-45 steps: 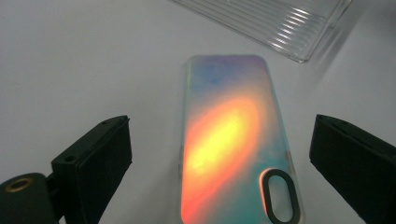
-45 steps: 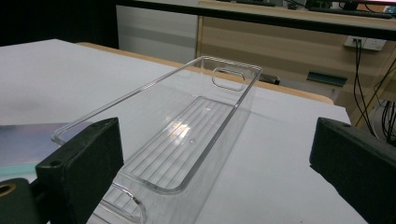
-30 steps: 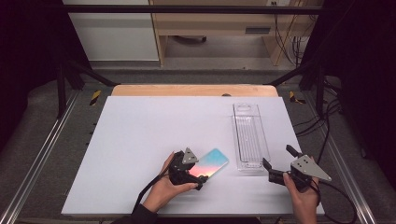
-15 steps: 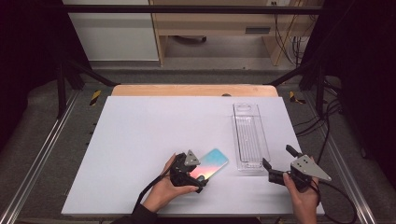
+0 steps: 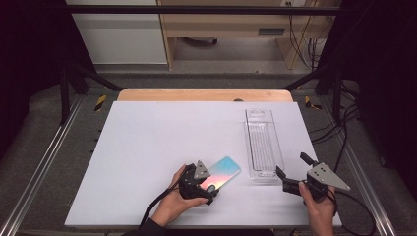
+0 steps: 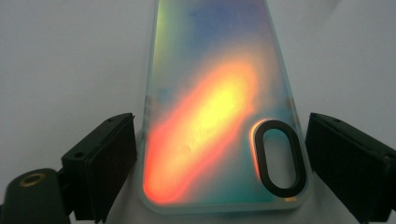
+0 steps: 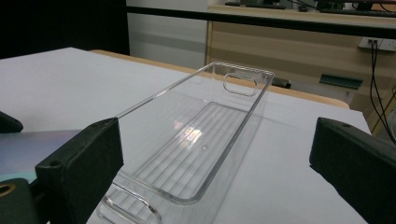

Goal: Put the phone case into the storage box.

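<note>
An iridescent phone case (image 5: 224, 172) lies flat on the white table (image 5: 152, 142), slanted, its camera cutout (image 6: 277, 156) at the near end. My left gripper (image 5: 205, 186) is open and straddles that near end; in the left gripper view the case (image 6: 210, 107) lies between the two jaws of the left gripper (image 6: 222, 140), with a narrow gap on each side. A clear plastic tray (image 5: 249, 142) stands lengthwise to the right of the case, empty. My right gripper (image 5: 291, 163) is open, just off the tray's near right corner, and holds nothing.
The right gripper (image 7: 217, 135) looks along the clear tray (image 7: 261, 100), which has a handle slot (image 7: 239, 84) at its far end. Bare table spreads to the left and behind the case. Dark frame rails run along both table sides; cables hang at the far right.
</note>
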`<state>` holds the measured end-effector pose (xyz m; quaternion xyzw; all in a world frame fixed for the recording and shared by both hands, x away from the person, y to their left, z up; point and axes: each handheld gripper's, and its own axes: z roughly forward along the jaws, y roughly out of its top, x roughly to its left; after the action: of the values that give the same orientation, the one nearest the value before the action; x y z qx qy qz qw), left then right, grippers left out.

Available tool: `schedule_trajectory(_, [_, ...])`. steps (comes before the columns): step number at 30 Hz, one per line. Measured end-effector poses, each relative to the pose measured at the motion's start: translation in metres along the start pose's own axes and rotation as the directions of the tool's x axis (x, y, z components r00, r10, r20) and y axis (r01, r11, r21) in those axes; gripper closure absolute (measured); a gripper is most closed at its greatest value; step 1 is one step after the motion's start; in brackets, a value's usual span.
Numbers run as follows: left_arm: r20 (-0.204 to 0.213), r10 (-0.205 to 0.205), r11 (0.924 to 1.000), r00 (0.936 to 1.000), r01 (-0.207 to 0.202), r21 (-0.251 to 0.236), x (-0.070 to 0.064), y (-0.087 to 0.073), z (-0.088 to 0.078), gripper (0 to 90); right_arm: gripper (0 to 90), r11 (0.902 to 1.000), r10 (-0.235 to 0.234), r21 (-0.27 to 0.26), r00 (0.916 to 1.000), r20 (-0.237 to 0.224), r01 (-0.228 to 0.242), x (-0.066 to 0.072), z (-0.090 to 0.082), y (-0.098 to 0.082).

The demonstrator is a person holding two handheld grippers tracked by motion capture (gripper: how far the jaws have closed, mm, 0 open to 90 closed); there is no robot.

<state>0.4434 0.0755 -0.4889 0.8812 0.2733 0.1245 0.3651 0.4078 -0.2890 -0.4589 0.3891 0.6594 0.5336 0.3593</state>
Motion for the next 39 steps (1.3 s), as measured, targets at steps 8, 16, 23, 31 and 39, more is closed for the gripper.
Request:
schedule_trajectory(8, [-0.001,-0.005,0.9999,1.0,0.005,-0.009,0.0,-0.001,-0.002,16.4,3.1,0.9996,-0.015,0.026,0.9988,0.046,0.014,-0.003,0.001,-0.003])
schedule_trajectory(16, [-0.005,-0.004,0.9997,1.0,0.004,-0.024,-0.001,-0.002,-0.002,16.8,3.3,0.9998,-0.004,0.018,0.9976,0.069,0.002,-0.008,0.001,-0.003])
schedule_trajectory(23, [0.0,-0.003,0.9997,1.0,0.003,-0.024,0.001,-0.002,-0.002,16.9,3.1,0.9987,-0.048,0.018,0.9976,0.05,0.047,0.0,-0.002,0.0])
schedule_trajectory(31, [-0.002,-0.012,0.9992,0.9999,0.012,-0.039,0.004,-0.001,-0.005,16.9,3.1,0.9991,-0.042,0.012,0.9977,0.053,0.041,-0.001,-0.003,0.0])
schedule_trajectory(39, [-0.005,-0.032,0.9979,0.9995,0.031,-0.057,0.01,-0.002,-0.011,17.0,3.1,0.9992,-0.039,0.007,0.9981,0.048,0.039,-0.001,-0.003,0.001])
